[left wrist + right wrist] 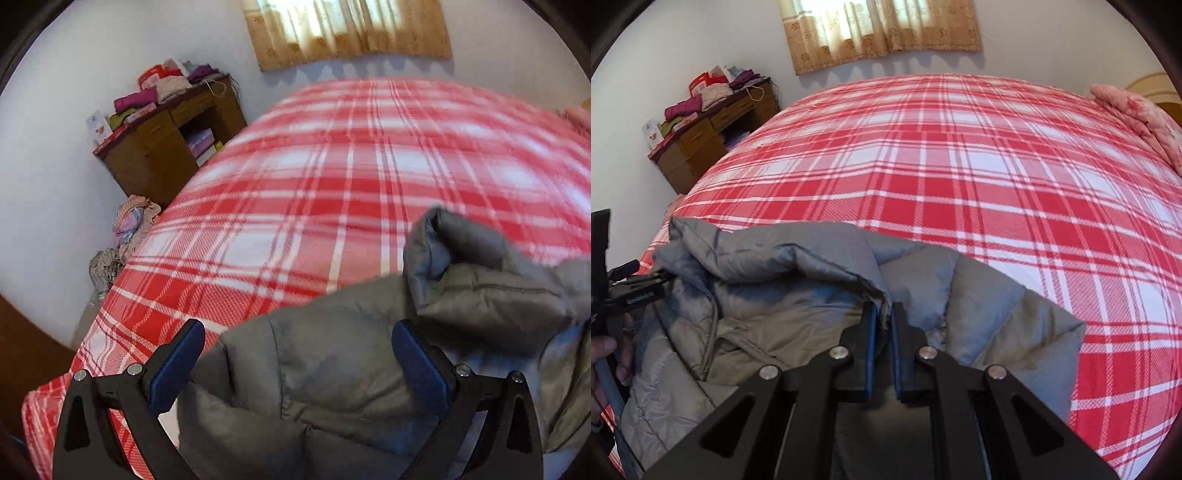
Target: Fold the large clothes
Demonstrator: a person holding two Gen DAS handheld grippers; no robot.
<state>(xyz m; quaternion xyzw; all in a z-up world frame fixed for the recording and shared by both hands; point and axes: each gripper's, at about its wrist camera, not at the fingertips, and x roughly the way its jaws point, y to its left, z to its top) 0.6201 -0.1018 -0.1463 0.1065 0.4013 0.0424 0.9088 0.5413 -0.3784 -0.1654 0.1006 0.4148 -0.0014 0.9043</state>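
Observation:
A grey padded jacket point(332, 354) lies bunched at the near edge of a bed with a red and white plaid blanket point(332, 166). My left gripper point(299, 332) is open, its blue pads point(177, 365) apart on either side of a jacket fold, over the jacket's left part. In the right wrist view the jacket point(783, 280) fills the lower left, on the blanket point(960, 166). My right gripper point(883, 314) is shut on a folded edge of the jacket. The left gripper's body point(624, 291) and the hand holding it show at the far left.
A brown wooden desk point(166, 147) piled with folded clothes stands against the white wall left of the bed. Bundled fabric point(129, 225) lies on the floor beside it. A curtained window point(879, 29) is behind the bed. A pink quilt point(1137, 114) lies at the bed's far right.

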